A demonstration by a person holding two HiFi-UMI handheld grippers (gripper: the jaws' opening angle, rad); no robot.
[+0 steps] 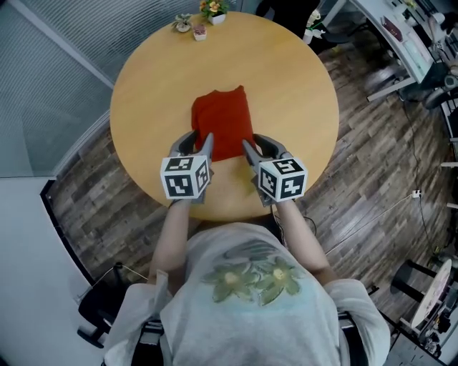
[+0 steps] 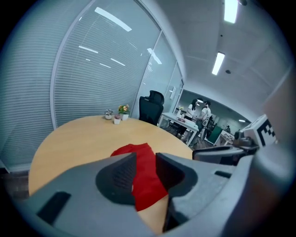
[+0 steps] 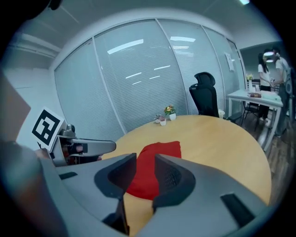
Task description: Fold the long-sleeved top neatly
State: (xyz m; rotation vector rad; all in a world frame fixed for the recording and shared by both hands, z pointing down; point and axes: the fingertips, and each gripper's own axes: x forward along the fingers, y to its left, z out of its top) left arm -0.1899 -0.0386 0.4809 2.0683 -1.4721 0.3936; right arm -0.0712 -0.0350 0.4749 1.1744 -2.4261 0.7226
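One red top, one table, two hand-held grippers

Head view is bright and even to my eye; the table shows only faint, soft shadows. Ceiling strips blaze overhead, and their reflections streak the glass wall. Both gripper views bow hard at the edges, with black corners. The left gripper, close to the lens, looks soft.

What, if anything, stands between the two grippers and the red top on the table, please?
Nothing visible does. The left gripper and right gripper hover open by the near edge of the red top, which lies on the table. The small potted plants sit at the far rim, well clear.
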